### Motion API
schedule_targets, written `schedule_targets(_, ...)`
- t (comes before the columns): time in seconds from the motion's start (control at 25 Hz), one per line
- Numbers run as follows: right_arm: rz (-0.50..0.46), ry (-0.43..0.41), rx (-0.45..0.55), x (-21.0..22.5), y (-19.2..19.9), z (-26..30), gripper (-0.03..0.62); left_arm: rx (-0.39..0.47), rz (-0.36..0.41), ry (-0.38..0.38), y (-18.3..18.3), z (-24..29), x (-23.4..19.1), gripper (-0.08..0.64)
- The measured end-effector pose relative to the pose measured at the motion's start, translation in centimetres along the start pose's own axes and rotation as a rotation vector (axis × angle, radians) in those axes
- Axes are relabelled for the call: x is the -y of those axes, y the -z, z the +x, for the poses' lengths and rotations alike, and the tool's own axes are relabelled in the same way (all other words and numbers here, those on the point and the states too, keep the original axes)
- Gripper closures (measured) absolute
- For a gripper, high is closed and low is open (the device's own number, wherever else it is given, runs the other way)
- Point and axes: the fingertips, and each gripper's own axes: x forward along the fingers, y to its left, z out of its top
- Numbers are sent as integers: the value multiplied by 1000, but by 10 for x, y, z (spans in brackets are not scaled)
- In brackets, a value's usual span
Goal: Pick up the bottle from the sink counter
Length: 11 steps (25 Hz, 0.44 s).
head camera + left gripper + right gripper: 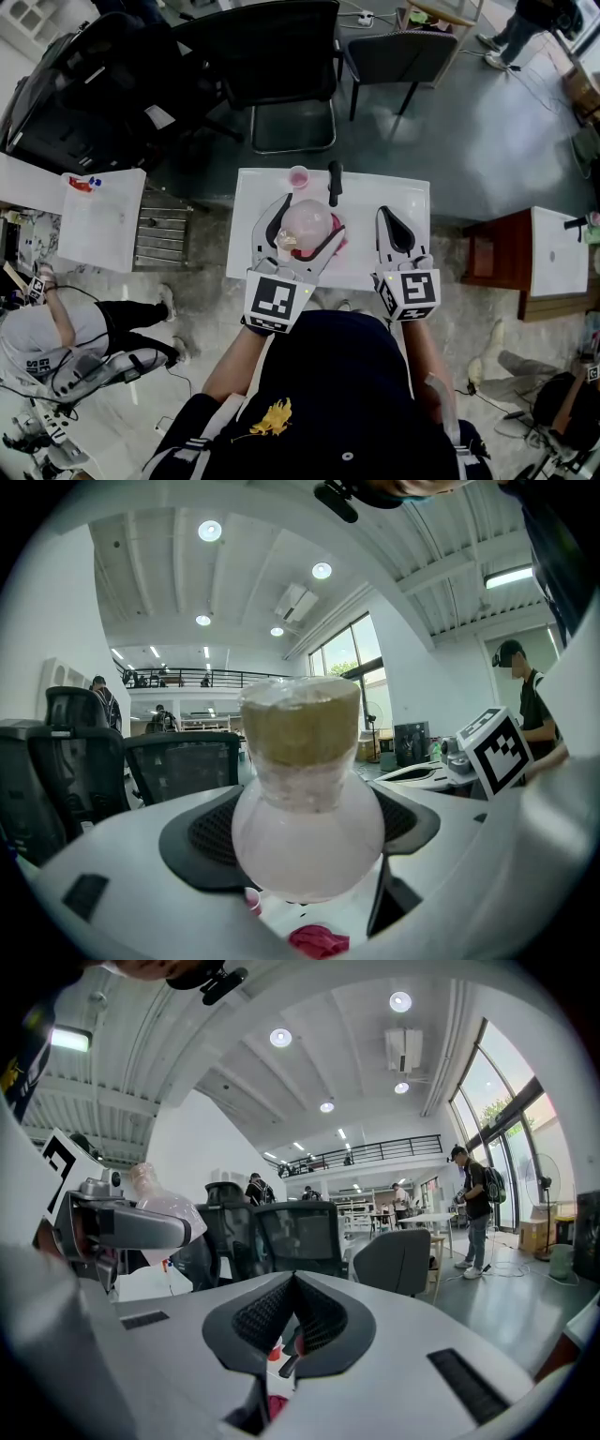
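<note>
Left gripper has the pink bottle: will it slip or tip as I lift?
The bottle is round and smooth where the left gripper clamps it, so it may pivot or slip. Its frosted pink body looks like thin plastic, so it is probably light.

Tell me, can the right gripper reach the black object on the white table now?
Probably yes. Only bare white table lies between the right gripper and the black object; the left gripper, shut on the bottle, stands aside. The right jaws are shut and must open first.

one bottle [305, 827], one pink cup [298, 176], left gripper [309, 214] plus right gripper [394, 225]: two
</note>
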Motion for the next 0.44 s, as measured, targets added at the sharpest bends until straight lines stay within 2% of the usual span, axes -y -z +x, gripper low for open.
schedule_targets(0.44,-3,-4,1,-5,-1,5,566,4,2,-12,2,-2,-9,143)
